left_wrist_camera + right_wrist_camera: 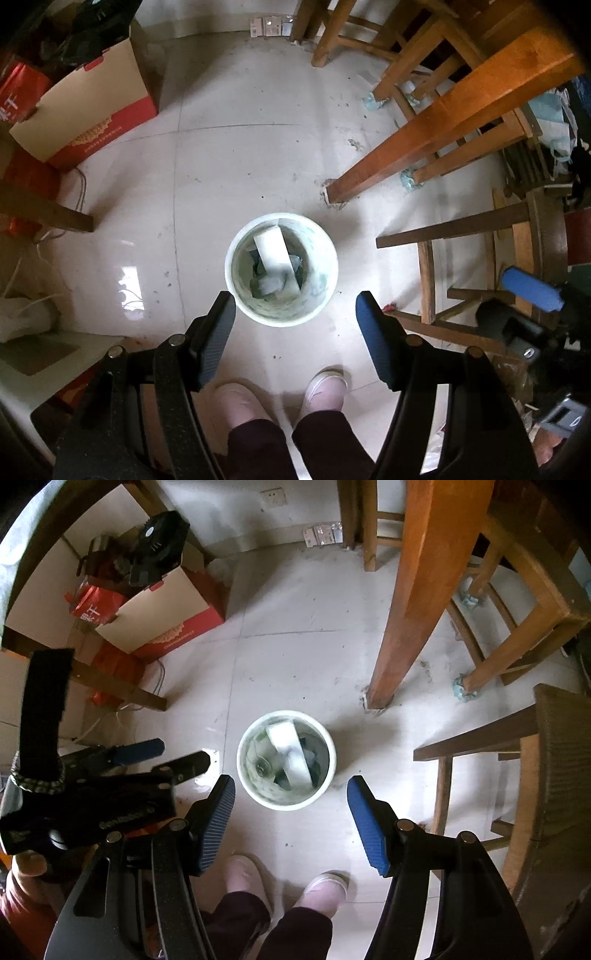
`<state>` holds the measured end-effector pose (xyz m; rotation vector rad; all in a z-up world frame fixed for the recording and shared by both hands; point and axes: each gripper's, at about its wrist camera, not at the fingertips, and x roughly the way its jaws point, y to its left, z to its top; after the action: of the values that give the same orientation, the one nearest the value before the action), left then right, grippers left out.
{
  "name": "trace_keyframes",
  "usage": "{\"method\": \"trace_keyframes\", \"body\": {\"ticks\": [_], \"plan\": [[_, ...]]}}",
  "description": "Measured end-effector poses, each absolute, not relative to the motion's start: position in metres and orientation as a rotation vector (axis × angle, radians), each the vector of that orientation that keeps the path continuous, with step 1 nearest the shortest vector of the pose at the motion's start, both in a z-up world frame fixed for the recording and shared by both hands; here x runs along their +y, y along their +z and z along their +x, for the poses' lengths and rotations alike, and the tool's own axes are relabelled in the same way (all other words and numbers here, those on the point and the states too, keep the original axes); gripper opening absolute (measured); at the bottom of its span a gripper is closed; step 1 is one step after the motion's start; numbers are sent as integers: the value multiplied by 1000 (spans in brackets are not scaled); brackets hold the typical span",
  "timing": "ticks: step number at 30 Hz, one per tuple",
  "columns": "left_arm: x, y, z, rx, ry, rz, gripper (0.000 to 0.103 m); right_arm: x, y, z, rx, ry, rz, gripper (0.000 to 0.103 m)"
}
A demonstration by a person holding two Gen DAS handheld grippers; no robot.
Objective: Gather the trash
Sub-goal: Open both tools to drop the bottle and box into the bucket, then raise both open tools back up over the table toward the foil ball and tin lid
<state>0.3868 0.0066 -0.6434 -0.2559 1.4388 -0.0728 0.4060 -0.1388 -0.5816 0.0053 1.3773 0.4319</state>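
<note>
Left wrist view: the left hand-held gripper points steeply down at the tiled floor, its two blue-padded fingers spread apart with nothing between them. Just beyond the fingertips, in line with the gap and slightly toward the left finger, stands a pale round trash bin. It sits on the floor, apart from the pads. Inside it lie a white box-like piece leaning against the wall and some crumpled wrappers beneath. A thick wooden bench leg meets the floor beyond the bin, to its right. The person's two pink shoes stand on the near side of the bin, under the fingers. At the right edge shows the right hand-held gripper, of which one blue pad is seen.

Right wrist view: the right hand-held gripper also points down, jaws parted and empty. The trash bin stands just past the fingertips, centred in the gap, not touched. The white piece lies slanted inside it. The left hand-held gripper hangs at the left, beside the bin, fingers apart and empty. A red cardboard box stands farther off at the upper left.
</note>
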Motion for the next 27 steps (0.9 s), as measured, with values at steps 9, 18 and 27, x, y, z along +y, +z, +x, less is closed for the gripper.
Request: {"method": "trace_keyframes", "body": {"ticks": [9,18,27], "plan": [[12,-558,378,1363,-57,-179,66,-136,-528,405,1340,440,19,59],[31,-415,359,1187,-20,-169,66,-131,-421,395,1246,469,31,59],[50,-274,326,1018,1,-171,66,-121,-296,373,1097,481,31,59]]}}
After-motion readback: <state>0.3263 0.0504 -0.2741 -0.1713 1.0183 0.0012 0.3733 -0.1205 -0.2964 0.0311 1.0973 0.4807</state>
